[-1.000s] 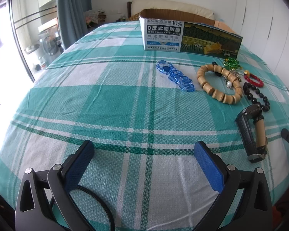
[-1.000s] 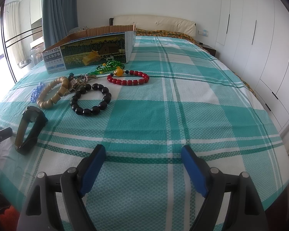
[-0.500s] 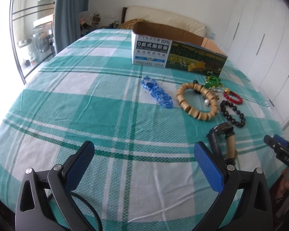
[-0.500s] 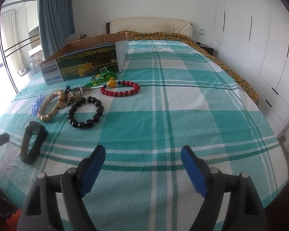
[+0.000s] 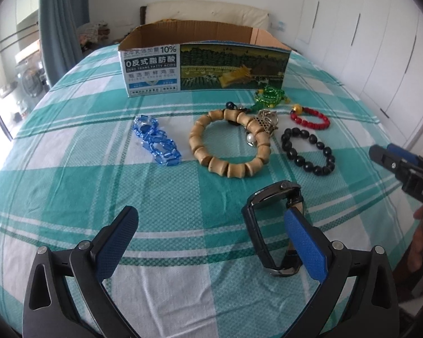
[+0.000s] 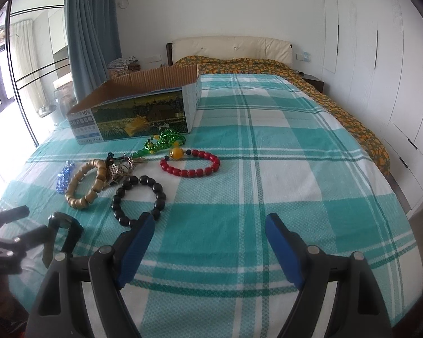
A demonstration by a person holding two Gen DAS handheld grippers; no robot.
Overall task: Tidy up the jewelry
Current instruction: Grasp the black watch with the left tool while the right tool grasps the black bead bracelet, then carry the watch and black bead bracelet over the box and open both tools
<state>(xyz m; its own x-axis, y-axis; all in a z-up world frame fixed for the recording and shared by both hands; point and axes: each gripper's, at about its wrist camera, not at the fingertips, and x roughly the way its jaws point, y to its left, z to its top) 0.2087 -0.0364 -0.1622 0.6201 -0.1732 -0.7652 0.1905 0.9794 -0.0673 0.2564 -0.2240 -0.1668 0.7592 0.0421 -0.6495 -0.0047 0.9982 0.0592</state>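
Left wrist view: watch lies before bracelets and box.

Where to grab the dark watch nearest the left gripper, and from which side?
Take the watch by one long side of its strap loop, from above. It lies on its edge as an open loop, so one finger can probably drop inside and one outside. The left gripper is open.

Both wrist views look down across the bed, sharing the jewellery and box.
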